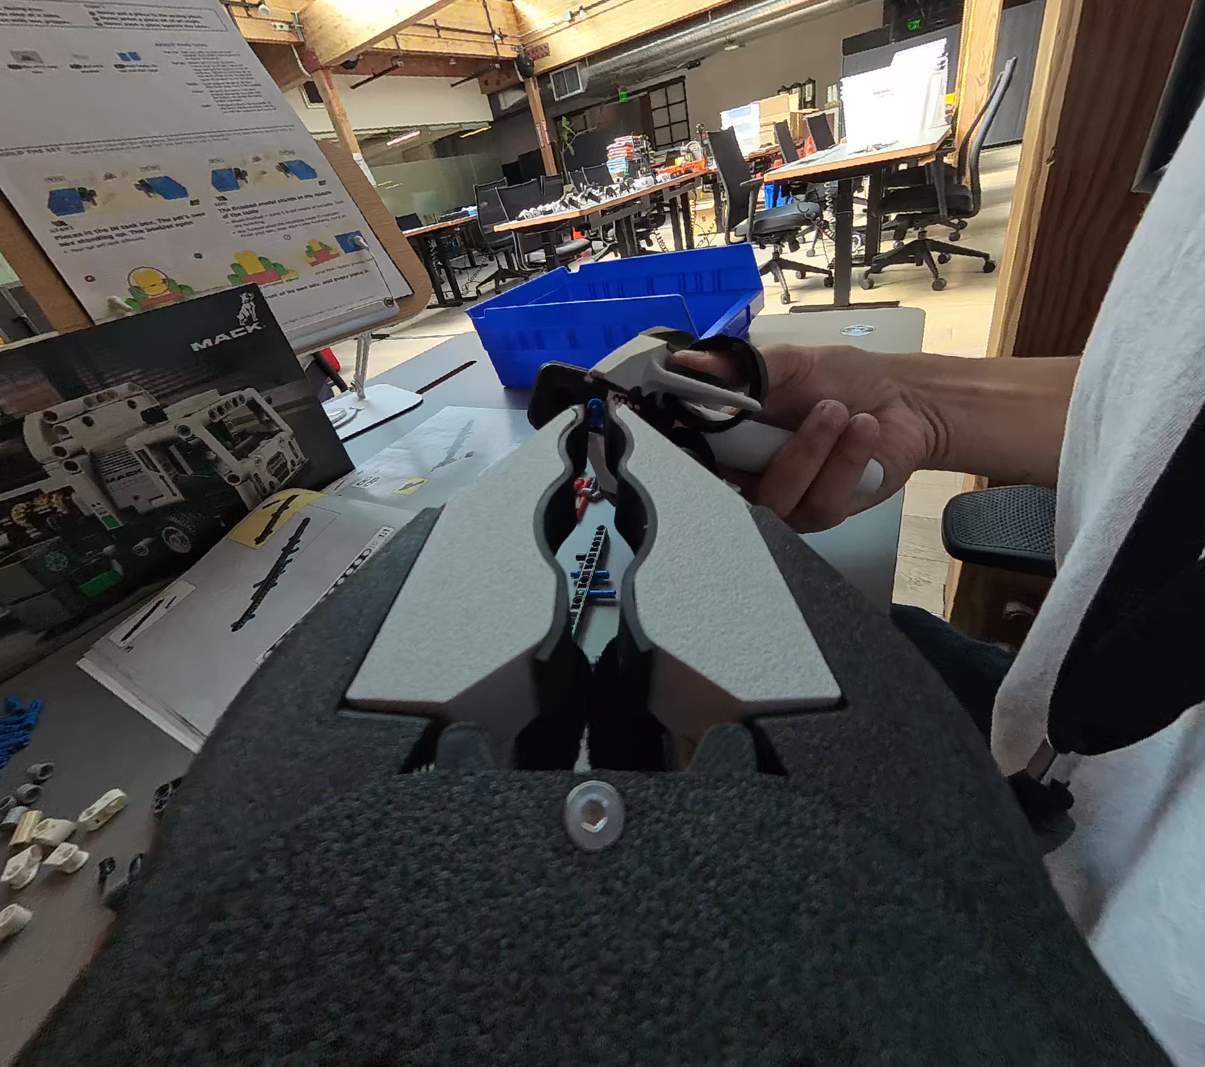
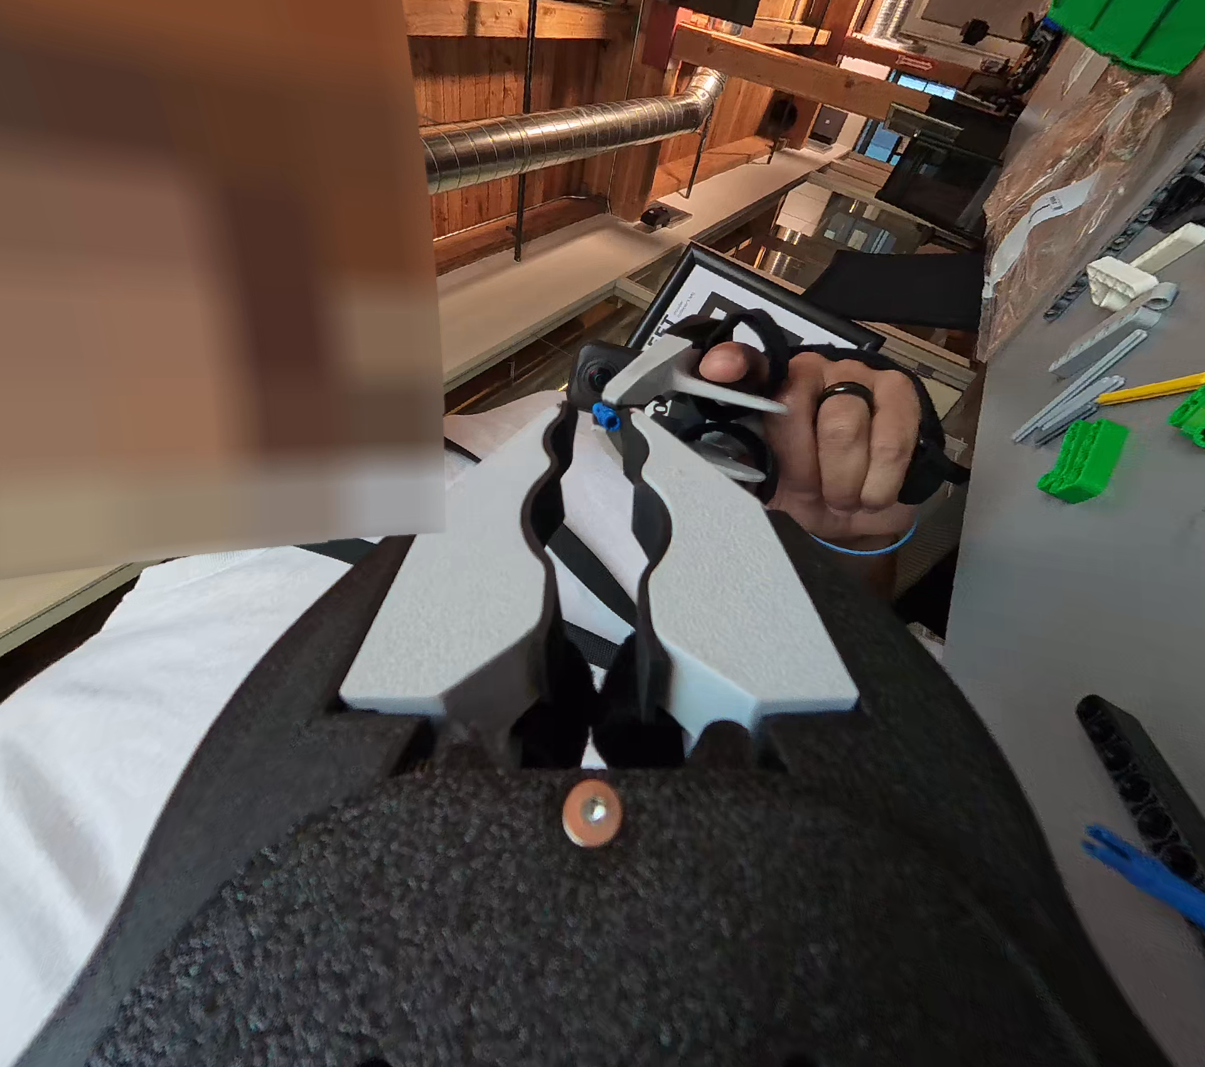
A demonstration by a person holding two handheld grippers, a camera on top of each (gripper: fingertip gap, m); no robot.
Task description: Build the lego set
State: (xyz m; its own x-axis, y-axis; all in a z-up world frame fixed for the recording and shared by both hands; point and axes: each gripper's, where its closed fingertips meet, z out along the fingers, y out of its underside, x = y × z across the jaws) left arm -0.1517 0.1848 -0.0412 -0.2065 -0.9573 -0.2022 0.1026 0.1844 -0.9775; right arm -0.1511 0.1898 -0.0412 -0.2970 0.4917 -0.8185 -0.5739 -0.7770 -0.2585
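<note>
My left gripper (image 1: 592, 421) is raised above the table and is shut on a small blue pin (image 1: 593, 407) at its fingertips. My right gripper (image 2: 595, 424) faces it tip to tip. Its jaws stand open around the same blue pin (image 2: 606, 416), which lies close to its right finger. A black beam (image 1: 590, 573) with blue pins in it lies on the table below, seen through the gap between the left fingers. A few red pins (image 1: 583, 488) lie beyond it. The open instruction booklet (image 1: 261, 579) lies to the left.
A blue bin (image 1: 619, 305) stands at the back of the table. A booklet with a truck picture (image 1: 130, 449) and an instruction sheet on a stand (image 1: 163, 155) are at the left. Loose small pieces (image 1: 45, 840) lie front left. Green pieces (image 2: 1082, 458), grey beams (image 2: 1102, 344), a black beam (image 2: 1147, 788), a plastic bag (image 2: 1069, 201). The black beam (image 1: 590, 573) is about 15 centimetres from my right fingertips.
</note>
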